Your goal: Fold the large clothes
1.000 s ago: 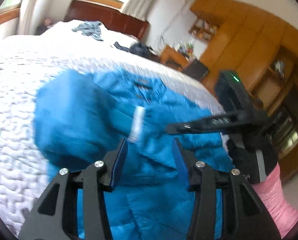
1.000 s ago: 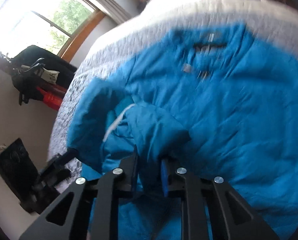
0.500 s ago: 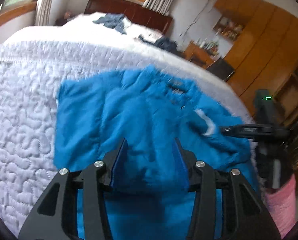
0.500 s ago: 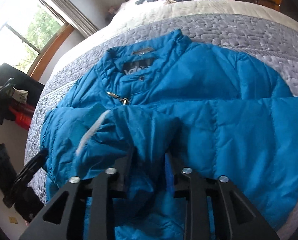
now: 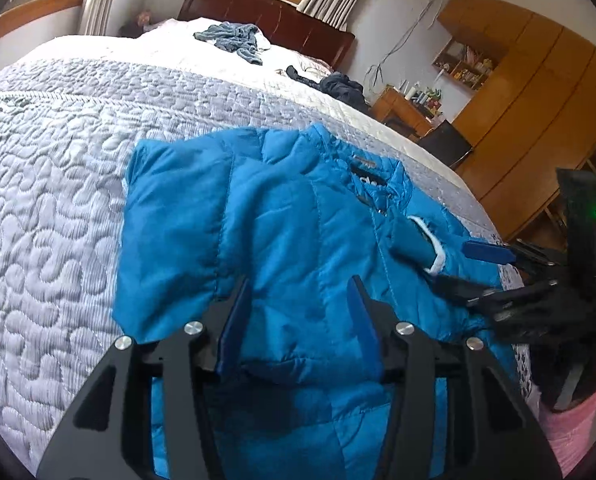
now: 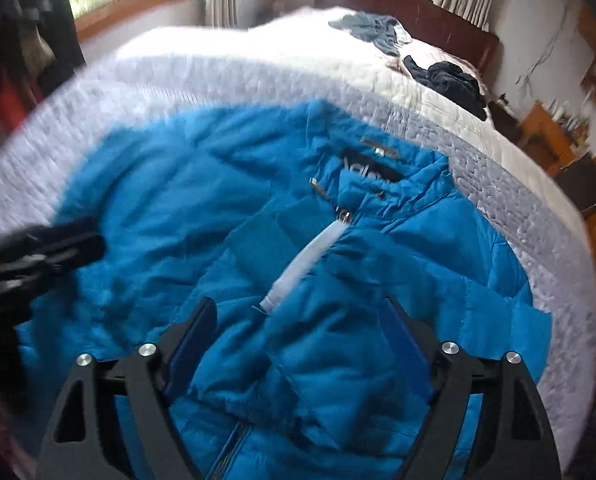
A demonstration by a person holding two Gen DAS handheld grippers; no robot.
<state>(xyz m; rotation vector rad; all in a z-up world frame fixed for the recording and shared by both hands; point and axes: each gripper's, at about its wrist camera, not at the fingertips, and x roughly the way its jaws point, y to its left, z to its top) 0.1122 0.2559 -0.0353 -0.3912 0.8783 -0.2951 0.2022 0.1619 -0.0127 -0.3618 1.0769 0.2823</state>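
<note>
A bright blue puffer jacket [image 5: 282,220] lies front up on the grey quilted bed [image 5: 58,152], collar [image 6: 382,176] towards the headboard. One sleeve is folded across the chest, its cuff with white lining [image 6: 306,268] near the zip; the same cuff [image 5: 414,240] shows in the left wrist view. My left gripper [image 5: 298,312] hovers open over the jacket's lower left part, with nothing between its fingers. My right gripper [image 6: 300,336] stands wide open just behind the folded sleeve. From the left view the right gripper [image 5: 450,264] is beside the cuff, jaws apart.
A crumpled grey-blue garment [image 5: 234,40] and a dark garment [image 5: 342,86] lie near the dark wooden headboard [image 5: 266,12]. Wooden wardrobes [image 5: 518,100] stand beyond the bed's right side. A person's pink sleeve [image 5: 570,432] is at lower right. Dark bags [image 6: 38,40] sit by the window.
My right gripper carried the sleeve across the chest, then opened and let it go. The left gripper stayed open and drew back, so more of the jacket shows.
</note>
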